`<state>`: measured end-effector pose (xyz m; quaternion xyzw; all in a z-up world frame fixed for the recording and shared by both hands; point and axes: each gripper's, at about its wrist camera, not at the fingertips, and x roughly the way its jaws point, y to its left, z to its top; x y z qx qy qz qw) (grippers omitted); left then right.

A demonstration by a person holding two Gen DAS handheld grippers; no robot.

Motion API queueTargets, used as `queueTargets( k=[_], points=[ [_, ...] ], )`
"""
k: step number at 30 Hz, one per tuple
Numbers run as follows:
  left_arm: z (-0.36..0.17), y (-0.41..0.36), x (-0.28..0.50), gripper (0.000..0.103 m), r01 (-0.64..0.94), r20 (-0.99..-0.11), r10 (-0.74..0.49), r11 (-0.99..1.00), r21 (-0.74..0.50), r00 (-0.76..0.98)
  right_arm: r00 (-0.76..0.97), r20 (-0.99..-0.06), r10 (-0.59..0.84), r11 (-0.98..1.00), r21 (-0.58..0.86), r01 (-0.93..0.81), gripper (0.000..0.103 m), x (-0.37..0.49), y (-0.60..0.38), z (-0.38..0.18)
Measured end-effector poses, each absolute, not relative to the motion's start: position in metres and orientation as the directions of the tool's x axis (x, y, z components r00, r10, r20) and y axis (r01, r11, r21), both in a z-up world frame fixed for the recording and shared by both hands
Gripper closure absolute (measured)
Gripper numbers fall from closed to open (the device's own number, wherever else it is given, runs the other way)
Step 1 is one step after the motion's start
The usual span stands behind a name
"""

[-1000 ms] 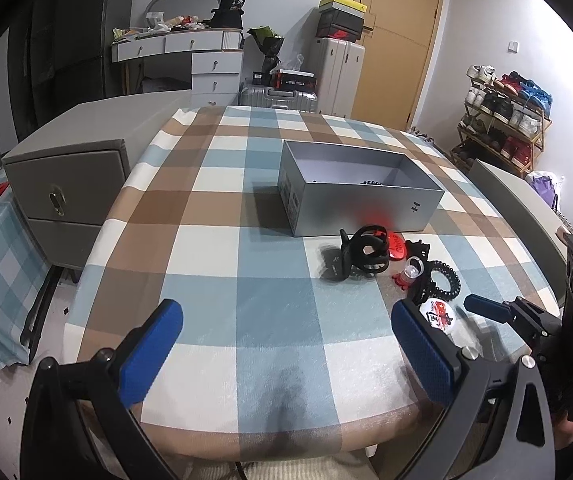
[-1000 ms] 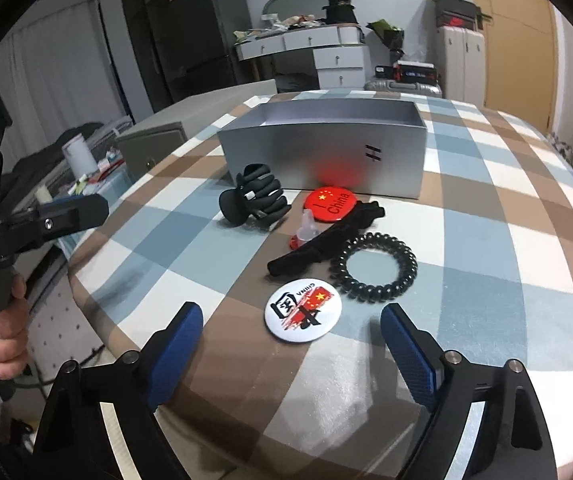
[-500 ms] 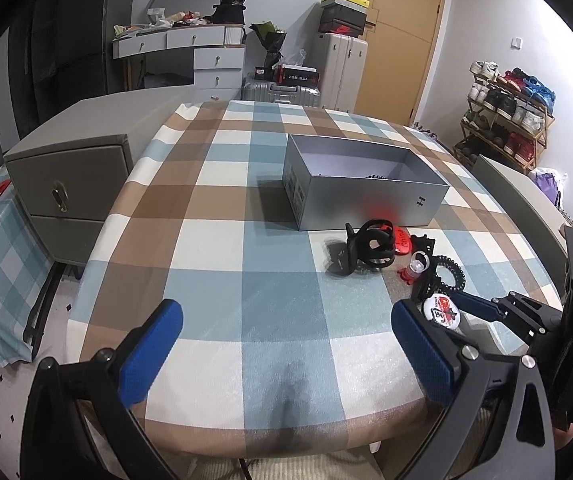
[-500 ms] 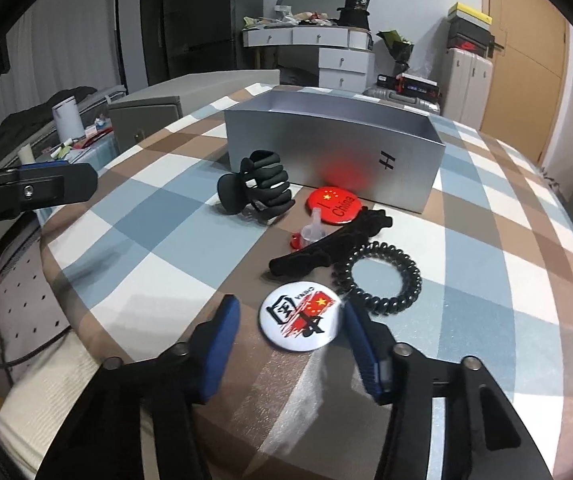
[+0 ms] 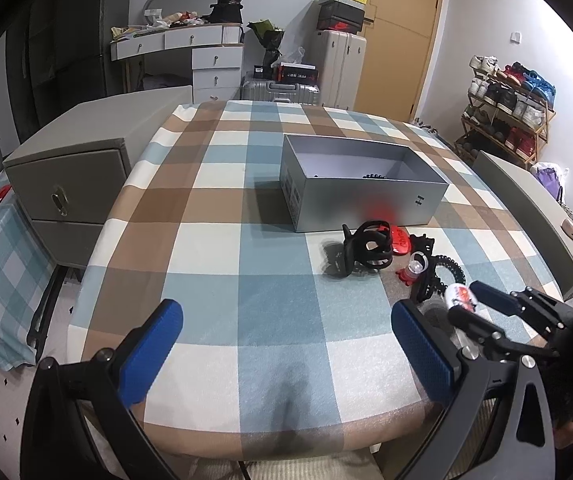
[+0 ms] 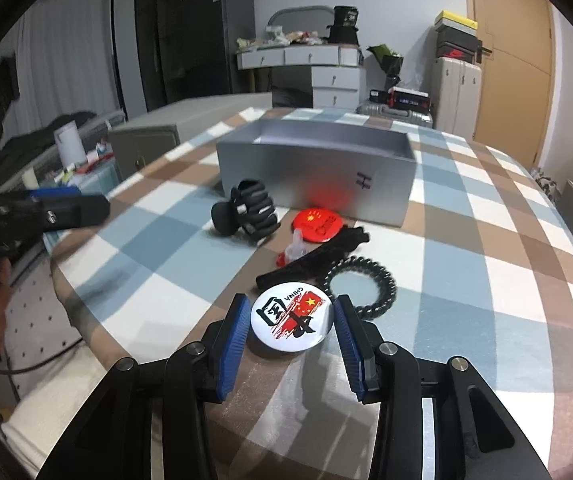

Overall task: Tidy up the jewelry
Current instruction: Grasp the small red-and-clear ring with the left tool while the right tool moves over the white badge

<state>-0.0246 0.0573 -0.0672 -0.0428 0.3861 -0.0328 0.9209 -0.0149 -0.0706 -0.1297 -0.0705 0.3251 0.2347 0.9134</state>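
left wrist view: my left gripper [image 5: 286,344] hangs wide open over the near edge of the checked tablecloth [image 5: 214,216], angled down, nothing between its pads. past it sits the open silver box [image 5: 360,184], and to the right my right gripper [image 5: 474,308] brackets the white badge [image 5: 459,295].

right wrist view: the jaws are closing on the white badge [image 6: 291,315], which lies flat on the cloth between the blue pads [image 6: 233,328], not yet clearly pinched. i judge it light, stiff and slick-faced, best taken across its rim. the coil hair tie [image 6: 360,286] lies just behind it, near the black claw clip [image 6: 248,212] and red badge [image 6: 318,224].
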Motion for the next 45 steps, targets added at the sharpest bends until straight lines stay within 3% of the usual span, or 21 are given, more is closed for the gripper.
queueTargets(
  k=[10,25,29,37,40,45],
  points=[
    [-0.065,0.031,-0.008,0.001,0.090,-0.723,-0.132,0.991,-0.096,0.678,0.721,-0.567,0.399,0.905,0.119,-0.407,0.061,-0.019,-0.115,-0.114],
    [-0.078,-0.033,0.026,0.002,0.267,-0.770,-0.309,0.946,-0.186,0.558,0.755,-0.537,0.376,0.926,0.206,-0.315,0.061,-0.021,-0.168,-0.107],
    [-0.080,-0.035,0.032,0.015,0.279,-0.782,-0.331,0.937,-0.208,0.529,0.753,-0.539,0.378,0.926,0.206,-0.317,0.061,-0.019,-0.170,-0.108],
    [-0.086,-0.025,0.042,0.026,0.256,-0.790,-0.385,0.921,-0.295,0.476,0.751,-0.535,0.388,0.921,0.213,-0.325,0.061,-0.018,-0.170,-0.111],
    [-0.089,-0.022,0.046,0.038,0.251,-0.795,-0.407,0.912,-0.324,0.451,0.750,-0.534,0.390,0.921,0.219,-0.323,0.061,-0.017,-0.171,-0.112],
    [-0.090,-0.020,0.047,0.046,0.242,-0.794,-0.420,0.907,-0.346,0.440,0.749,-0.532,0.395,0.919,0.233,-0.319,0.061,-0.016,-0.172,-0.114]
  ],
)
